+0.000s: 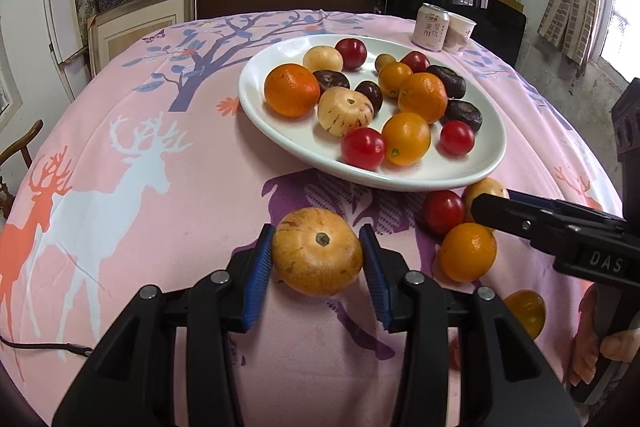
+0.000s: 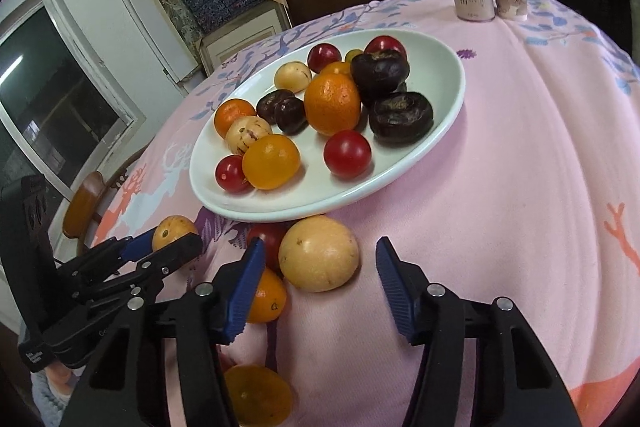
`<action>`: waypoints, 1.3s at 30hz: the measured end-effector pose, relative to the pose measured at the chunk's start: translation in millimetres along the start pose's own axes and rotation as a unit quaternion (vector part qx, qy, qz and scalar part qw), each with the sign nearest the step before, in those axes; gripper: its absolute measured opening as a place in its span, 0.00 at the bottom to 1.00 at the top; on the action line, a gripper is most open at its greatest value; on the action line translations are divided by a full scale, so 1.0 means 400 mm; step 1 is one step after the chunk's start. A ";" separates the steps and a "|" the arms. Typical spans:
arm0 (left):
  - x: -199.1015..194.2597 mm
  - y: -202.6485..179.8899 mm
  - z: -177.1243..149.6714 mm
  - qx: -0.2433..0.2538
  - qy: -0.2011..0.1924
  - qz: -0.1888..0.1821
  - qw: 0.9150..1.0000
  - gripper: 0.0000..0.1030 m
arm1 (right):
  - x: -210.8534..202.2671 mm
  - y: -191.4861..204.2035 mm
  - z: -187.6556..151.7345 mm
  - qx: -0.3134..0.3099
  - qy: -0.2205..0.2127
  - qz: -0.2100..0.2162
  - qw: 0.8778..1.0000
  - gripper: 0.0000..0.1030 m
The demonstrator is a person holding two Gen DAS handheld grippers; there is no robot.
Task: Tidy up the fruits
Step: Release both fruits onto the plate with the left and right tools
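Clamped in my left gripper (image 1: 317, 254), a melon (image 1: 317, 251); my right gripper (image 2: 320, 273) gapes around another (image 2: 319, 253). Next: close, lift both onto the plate (image 1: 280, 131).

We see our right gripper (image 2: 320, 277) with jaws apart around a pale yellow fruit (image 2: 319, 253) on the pink tabletop (image 2: 500, 155), pads not touching it. Just beyond, the white plate (image 2: 448, 67) holds mixed fruits.
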State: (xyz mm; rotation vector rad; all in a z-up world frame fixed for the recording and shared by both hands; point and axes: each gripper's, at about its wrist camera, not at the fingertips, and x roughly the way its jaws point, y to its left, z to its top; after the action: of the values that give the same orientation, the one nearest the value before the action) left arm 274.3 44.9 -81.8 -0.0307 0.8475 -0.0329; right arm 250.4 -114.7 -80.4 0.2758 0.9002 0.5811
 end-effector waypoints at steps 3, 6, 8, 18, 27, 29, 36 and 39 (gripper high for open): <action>0.003 -0.001 0.000 0.000 0.001 0.002 1.000 0.41 | 0.014 -0.006 0.005 0.011 0.008 0.015 1.000 0.46; 0.004 0.000 0.000 0.000 0.002 0.002 1.000 0.41 | 0.012 -0.006 0.003 0.009 0.007 0.015 1.000 0.42; 0.003 -0.001 0.000 0.000 0.001 0.002 1.000 0.41 | 0.009 -0.007 0.002 0.009 0.005 0.011 1.000 0.40; -0.056 -0.018 0.010 0.012 -0.065 0.018 0.998 0.41 | -0.082 -0.010 -0.023 0.007 -0.042 0.019 0.999 0.40; -0.029 -0.042 0.148 0.016 -0.085 0.014 0.996 0.41 | -0.105 0.023 0.129 -0.021 -0.092 -0.003 0.996 0.40; 0.004 -0.043 0.188 0.012 -0.080 0.018 0.997 0.41 | -0.071 0.035 0.169 -0.032 -0.095 -0.023 0.995 0.40; 0.053 0.005 0.220 -0.029 -0.078 -0.001 0.997 0.67 | -0.028 0.040 0.175 -0.052 -0.112 -0.051 0.991 0.62; 0.033 0.018 0.210 -0.041 -0.080 -0.019 0.996 0.68 | -0.060 0.033 0.151 -0.045 -0.120 -0.049 0.991 0.63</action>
State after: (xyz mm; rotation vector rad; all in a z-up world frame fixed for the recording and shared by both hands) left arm 346.1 52.7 -36.5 -0.1241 0.6887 -0.0310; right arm 282.4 -116.9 -22.3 0.2135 0.6495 0.4849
